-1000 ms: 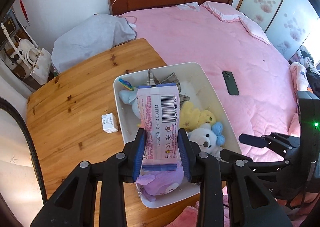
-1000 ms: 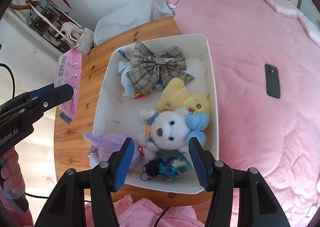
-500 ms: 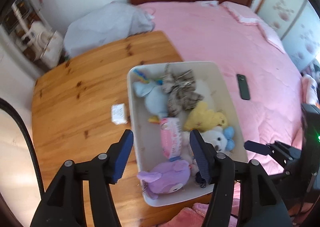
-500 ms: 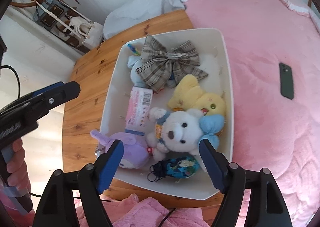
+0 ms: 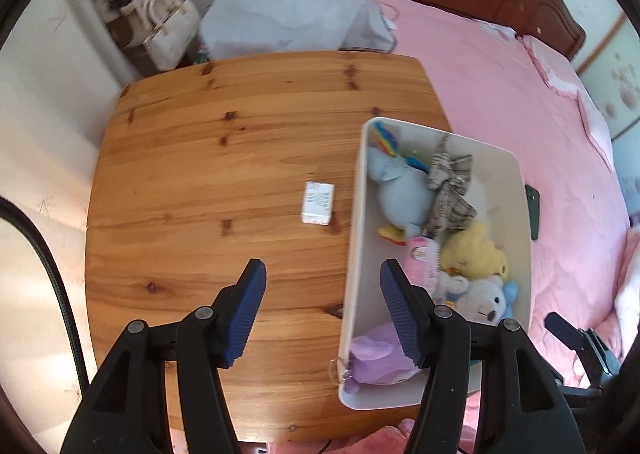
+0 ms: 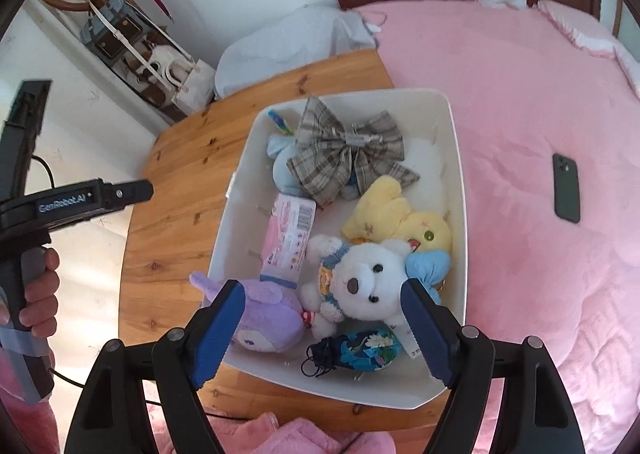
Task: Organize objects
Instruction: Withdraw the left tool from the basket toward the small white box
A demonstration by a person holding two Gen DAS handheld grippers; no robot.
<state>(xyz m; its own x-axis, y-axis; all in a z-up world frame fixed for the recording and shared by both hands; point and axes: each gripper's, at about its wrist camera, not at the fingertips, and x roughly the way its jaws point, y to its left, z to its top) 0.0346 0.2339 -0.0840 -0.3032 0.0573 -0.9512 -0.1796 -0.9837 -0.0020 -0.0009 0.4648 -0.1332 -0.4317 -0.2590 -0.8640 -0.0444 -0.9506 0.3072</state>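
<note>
Toys fill the white bin point(image 5: 354, 254) on the tabletop point(image 5: 208, 174); left view: left tool point(image 5: 320, 310) spread, holding nothing, small white box point(image 5: 318, 208) beside the bin. Right view: right tool point(image 6: 324, 334) wide, empty, above white bear point(image 6: 360, 278) and pink packet point(image 6: 288, 238)

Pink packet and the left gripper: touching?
Apart. The right wrist view shows the pink packet lying in the white bin, with the left gripper off over the table.
</note>
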